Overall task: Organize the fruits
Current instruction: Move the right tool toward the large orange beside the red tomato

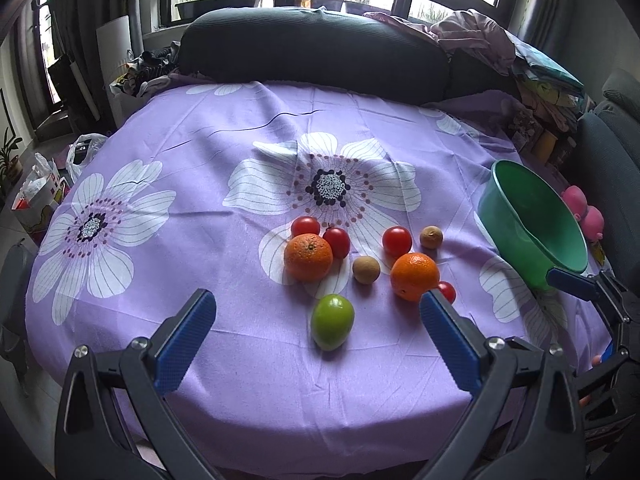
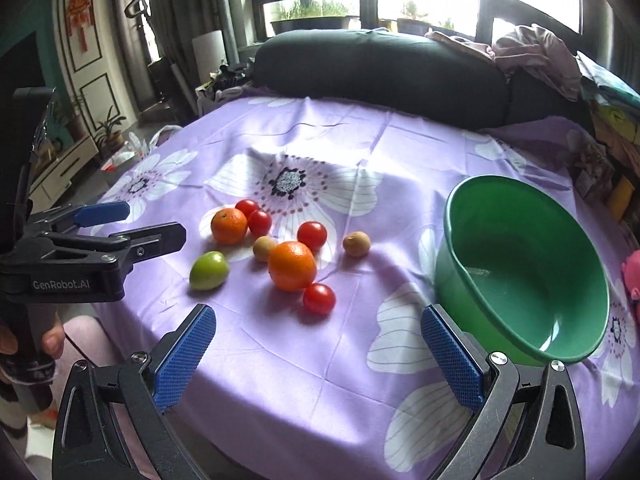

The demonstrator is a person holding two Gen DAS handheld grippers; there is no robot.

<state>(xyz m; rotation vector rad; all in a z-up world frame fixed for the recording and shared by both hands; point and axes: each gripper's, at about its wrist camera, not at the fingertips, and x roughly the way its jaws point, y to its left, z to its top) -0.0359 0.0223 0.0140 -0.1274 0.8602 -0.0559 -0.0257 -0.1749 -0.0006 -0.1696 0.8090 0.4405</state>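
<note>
1. You are hovering the left gripper (image 1: pixel 318 312) and right gripper (image 2: pixel 318 320) wide open, gripping nothing.
2. Fruit is lying mid-table; the green fruit (image 1: pixel 332 321) nearest the front edge, the green bowl (image 2: pixel 520 264) empty by the right edge.
3. Likely next: lowering onto one fruit.

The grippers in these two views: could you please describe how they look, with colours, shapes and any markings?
Both are black clamp-style tools. Each has two long angled arms with triangular cut-outs and silver rivets at the joints. The left gripper and right gripper carry flat fingers faced with blue textured pads. The right wrist view shows the left gripper from the side, with white "GenRobot.AI" lettering on its body. No cables show.
</note>
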